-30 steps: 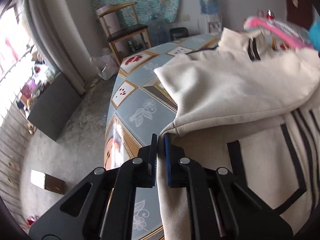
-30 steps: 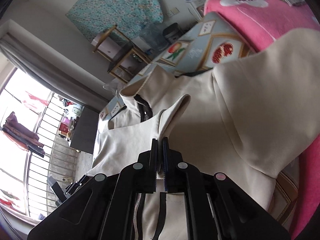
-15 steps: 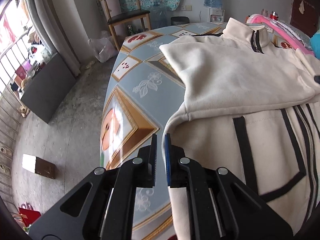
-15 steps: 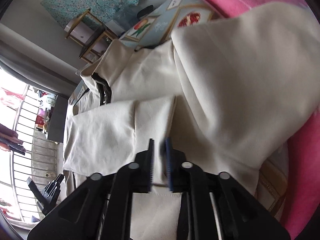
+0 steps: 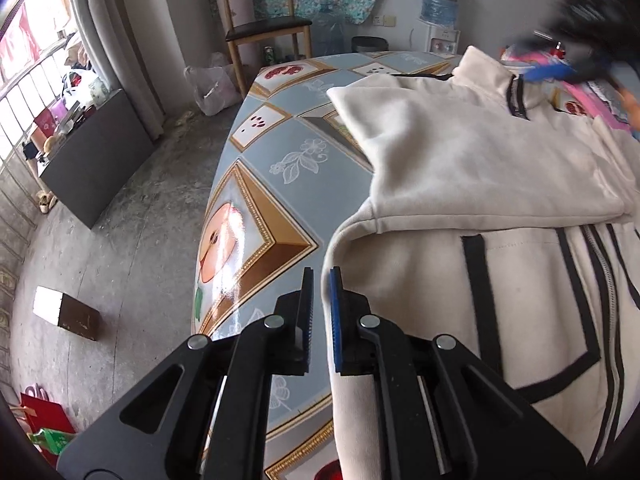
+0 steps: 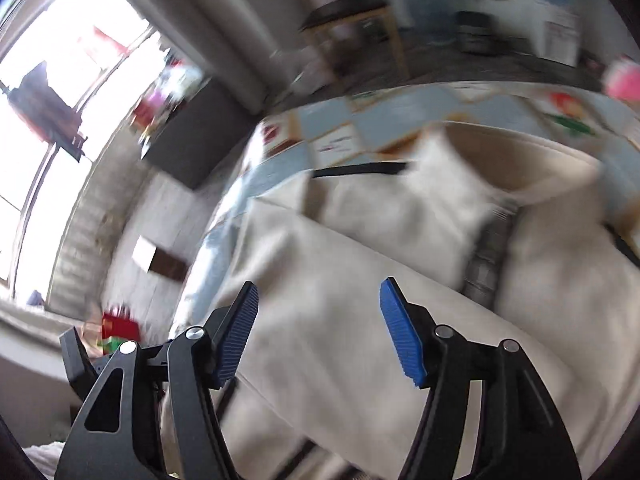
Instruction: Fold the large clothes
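Note:
A cream zip jacket (image 5: 460,280) with black stripes lies on the patterned tablecloth (image 5: 280,152). One sleeve (image 5: 460,152) is folded across its chest, below the collar (image 5: 492,72). My left gripper (image 5: 320,280) is at the jacket's left side edge, shut on that edge of cloth. My right gripper (image 6: 319,288) hangs over the jacket (image 6: 360,260) in a blurred view. Its jaws are opening and nothing is between them. In the left wrist view the right gripper (image 5: 580,68) is a dark blur near the collar.
The table's rounded edge (image 5: 212,216) drops to a concrete floor on the left. A wooden chair (image 5: 260,28), a water dispenser (image 5: 440,12), a dark cabinet (image 5: 100,160) and a small box (image 5: 64,312) stand around. A pink blanket (image 5: 592,96) lies behind the collar.
My right gripper let go of the sleeve, opened wide and swung fast across the jacket. My left gripper sank slightly at the jacket's edge, then kept still.

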`<move>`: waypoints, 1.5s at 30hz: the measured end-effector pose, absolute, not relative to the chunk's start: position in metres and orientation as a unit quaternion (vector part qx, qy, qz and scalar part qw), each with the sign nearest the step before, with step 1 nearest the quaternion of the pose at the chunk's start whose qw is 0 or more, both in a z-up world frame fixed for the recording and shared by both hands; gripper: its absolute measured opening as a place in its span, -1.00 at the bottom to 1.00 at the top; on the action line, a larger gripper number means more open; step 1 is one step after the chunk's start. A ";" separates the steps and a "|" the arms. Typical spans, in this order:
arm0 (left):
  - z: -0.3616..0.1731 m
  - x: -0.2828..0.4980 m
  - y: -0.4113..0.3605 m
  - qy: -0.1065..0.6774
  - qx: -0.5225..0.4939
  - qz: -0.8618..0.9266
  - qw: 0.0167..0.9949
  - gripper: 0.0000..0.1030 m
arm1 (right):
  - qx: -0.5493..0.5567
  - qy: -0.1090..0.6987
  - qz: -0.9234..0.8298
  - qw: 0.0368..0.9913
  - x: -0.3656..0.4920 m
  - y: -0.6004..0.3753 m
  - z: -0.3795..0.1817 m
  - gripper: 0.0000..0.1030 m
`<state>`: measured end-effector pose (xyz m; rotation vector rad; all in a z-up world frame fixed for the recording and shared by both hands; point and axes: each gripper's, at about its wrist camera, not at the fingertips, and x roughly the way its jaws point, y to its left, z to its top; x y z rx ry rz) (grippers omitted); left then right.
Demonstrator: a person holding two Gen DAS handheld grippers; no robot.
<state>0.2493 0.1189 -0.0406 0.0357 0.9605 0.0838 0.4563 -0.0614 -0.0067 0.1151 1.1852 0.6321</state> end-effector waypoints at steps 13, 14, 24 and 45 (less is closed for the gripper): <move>-0.052 0.251 0.133 0.472 -0.010 0.060 0.880 -0.90 | -0.047 0.628 0.319 0.708 0.550 0.089 -0.072 0.00; -0.052 0.250 0.133 0.470 -0.011 0.060 0.880 -0.92 | -0.053 0.631 0.323 0.703 0.548 0.091 -0.073 -0.07; -0.053 0.250 0.131 0.461 0.002 0.070 0.885 -1.00 | -0.120 0.602 0.349 0.708 0.529 0.114 -0.061 -0.91; -0.050 0.240 0.134 0.461 -0.021 0.045 0.886 -1.00 | 0.018 0.527 0.270 0.806 0.498 -0.052 0.033 0.13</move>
